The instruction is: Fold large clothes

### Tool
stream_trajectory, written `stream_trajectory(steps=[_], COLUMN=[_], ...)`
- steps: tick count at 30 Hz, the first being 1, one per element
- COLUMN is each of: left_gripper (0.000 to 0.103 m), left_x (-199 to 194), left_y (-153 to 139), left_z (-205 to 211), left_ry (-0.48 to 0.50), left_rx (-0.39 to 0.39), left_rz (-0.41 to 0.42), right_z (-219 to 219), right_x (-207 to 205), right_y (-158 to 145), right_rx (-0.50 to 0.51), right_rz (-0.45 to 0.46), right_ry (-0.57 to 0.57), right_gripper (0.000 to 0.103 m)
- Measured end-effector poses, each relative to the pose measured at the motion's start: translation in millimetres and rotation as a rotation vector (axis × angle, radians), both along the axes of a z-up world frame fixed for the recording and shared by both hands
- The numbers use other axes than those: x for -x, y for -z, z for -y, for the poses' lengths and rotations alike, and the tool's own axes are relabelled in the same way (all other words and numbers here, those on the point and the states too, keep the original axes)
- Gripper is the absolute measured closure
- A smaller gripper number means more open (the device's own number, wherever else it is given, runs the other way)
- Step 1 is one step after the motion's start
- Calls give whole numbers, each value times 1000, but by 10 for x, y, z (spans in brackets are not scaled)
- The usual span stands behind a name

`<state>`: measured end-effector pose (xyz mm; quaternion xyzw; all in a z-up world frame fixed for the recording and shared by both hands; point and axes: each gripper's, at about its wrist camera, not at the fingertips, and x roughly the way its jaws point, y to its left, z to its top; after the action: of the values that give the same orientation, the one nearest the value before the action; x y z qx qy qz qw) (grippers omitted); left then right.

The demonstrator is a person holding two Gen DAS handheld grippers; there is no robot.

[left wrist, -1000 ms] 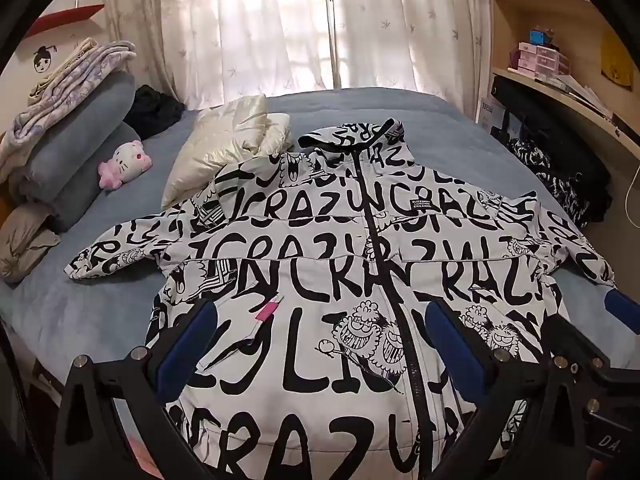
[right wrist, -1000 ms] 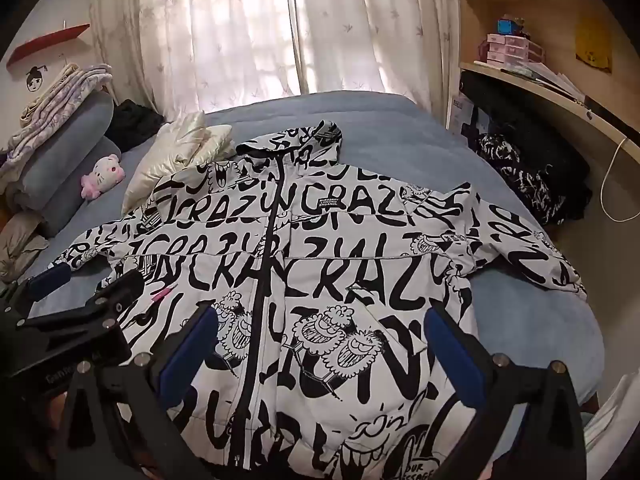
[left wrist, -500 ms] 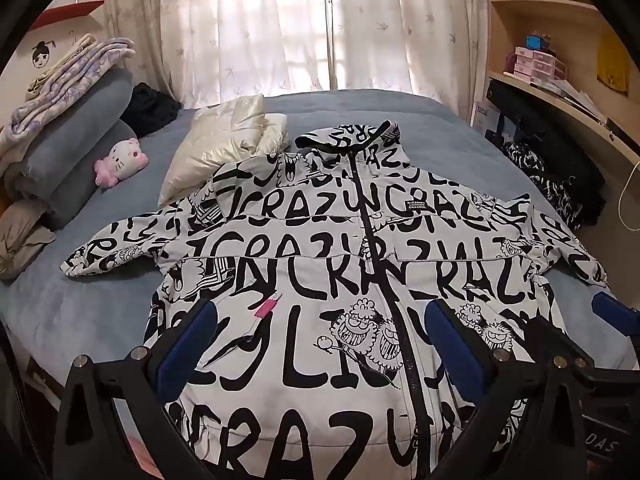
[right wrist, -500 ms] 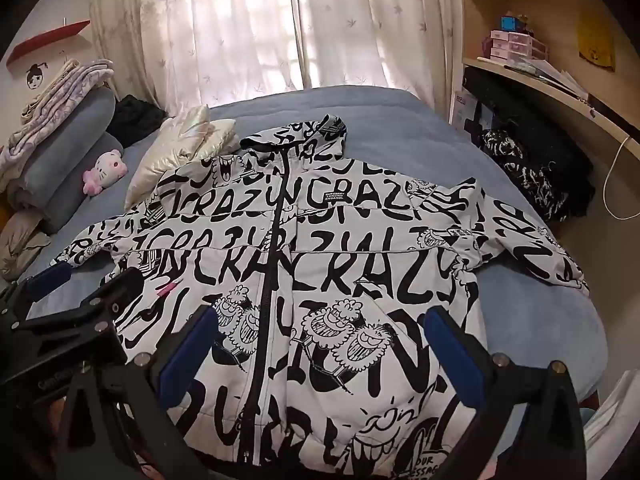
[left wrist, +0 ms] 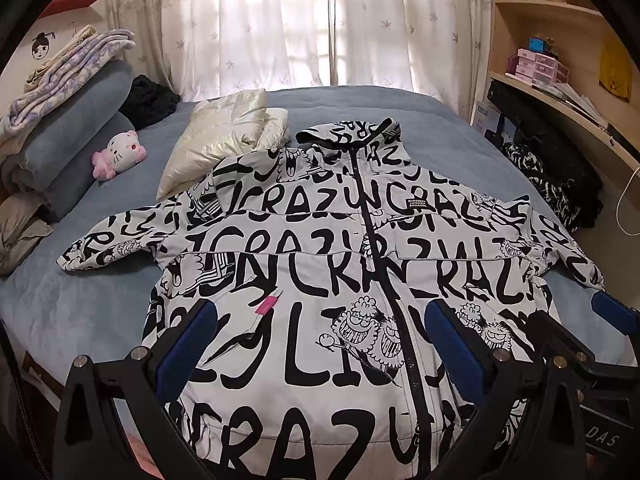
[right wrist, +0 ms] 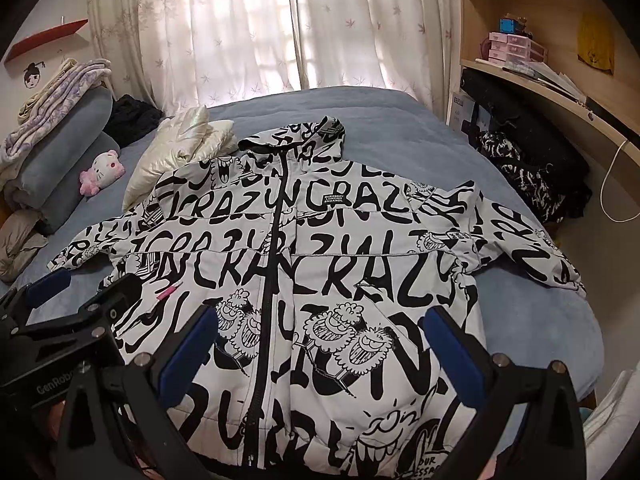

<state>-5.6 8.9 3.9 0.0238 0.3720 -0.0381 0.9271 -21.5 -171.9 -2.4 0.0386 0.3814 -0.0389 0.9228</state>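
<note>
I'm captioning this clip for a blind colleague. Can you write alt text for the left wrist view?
A black-and-white lettered jacket lies spread flat, zipped, sleeves out, on a blue bed. The left claw hovers open above its hem, touching nothing. A cream pillow and pink plush toy lie behind.

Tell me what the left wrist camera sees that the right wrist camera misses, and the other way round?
Only the left wrist view shows the jacket's hem lettering low on its left front.

Only the right wrist view shows the jacket's right sleeve end fully, plus white fabric at the picture's right edge.

Both show the black-and-white graffiti-print zip jacket spread flat on the blue bed, the pink-and-white plush cat, the shiny cream pillow, and both open blue-padded grippers: left gripper, right gripper.
</note>
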Motion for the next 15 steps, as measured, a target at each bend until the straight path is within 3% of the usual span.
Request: stream_trajectory(steps=[15], left_gripper=[1], left_x=[-1], left_y=[17], left_z=[-46], left_ry=[-1], left_rx=[6], left_rz=[-4], right_z=[-12], right_x=[-1], right_y=[23], right_rx=[-2], right_rz=[-5], right_ry=[0], right_gripper=[0])
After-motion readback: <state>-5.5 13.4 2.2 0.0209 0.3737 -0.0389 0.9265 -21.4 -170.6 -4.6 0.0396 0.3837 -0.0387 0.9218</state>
